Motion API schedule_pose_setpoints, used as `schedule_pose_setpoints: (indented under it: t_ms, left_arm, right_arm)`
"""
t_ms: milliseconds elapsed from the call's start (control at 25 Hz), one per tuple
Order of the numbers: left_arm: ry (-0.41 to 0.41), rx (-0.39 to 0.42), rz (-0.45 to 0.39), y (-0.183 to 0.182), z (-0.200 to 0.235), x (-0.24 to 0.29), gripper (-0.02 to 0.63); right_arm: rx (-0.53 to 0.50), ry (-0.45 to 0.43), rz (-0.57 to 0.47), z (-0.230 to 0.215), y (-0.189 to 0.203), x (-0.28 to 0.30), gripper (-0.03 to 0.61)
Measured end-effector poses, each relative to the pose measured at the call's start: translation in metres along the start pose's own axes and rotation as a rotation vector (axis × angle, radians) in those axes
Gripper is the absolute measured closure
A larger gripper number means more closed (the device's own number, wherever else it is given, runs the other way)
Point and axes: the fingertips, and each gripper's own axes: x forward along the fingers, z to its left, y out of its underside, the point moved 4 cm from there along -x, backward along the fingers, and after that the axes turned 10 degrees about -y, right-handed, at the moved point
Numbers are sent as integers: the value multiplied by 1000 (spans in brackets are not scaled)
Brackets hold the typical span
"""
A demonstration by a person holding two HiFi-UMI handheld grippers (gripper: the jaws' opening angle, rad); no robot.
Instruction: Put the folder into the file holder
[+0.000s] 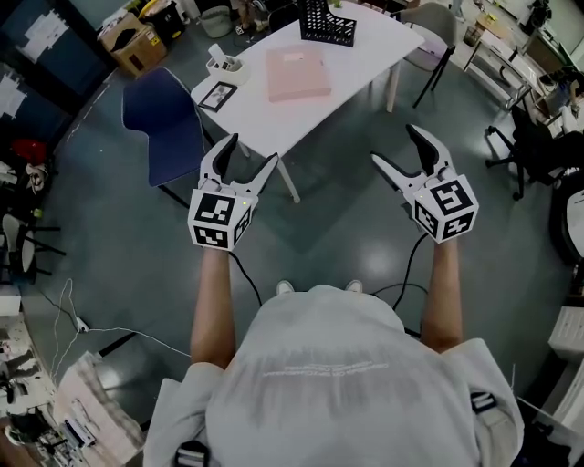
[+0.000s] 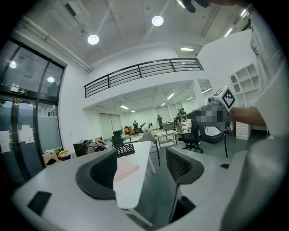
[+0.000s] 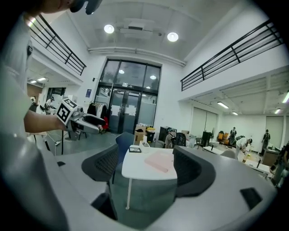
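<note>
Landmark: white tabletop (image 1: 365,50).

- Pink folder (image 1: 297,73) lies flat near the tabletop's middle, untouched.
- Black mesh file holder (image 1: 327,23) stands upright at the tabletop's far edge, just beyond the folder and apart from it.
- Small framed picture (image 1: 217,95) and white cup (image 1: 225,64) sit at the tabletop's left end.
- Blue chair (image 1: 164,123) stands on the floor beside that left end.
- Left gripper (image 1: 251,150): fingers released, spread wide, nothing between them; in the air short of the tabletop's near edge.
- Right gripper (image 1: 395,144): the same, fingers released and empty, off the tabletop's near right side.
</note>
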Motion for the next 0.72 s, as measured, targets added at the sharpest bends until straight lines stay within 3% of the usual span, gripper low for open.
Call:
schedule_pose_setpoints:
  t_ms: [280,720]
  left_arm:
    - [-37,-7,33,-4,-29,8,267]
    - [-82,24,64,-27,-98,41,267]
  right_arm:
    - [21,-18,-18,-27,12,-21,196]
    - [111,-13,-24,-105,39,-76,216]
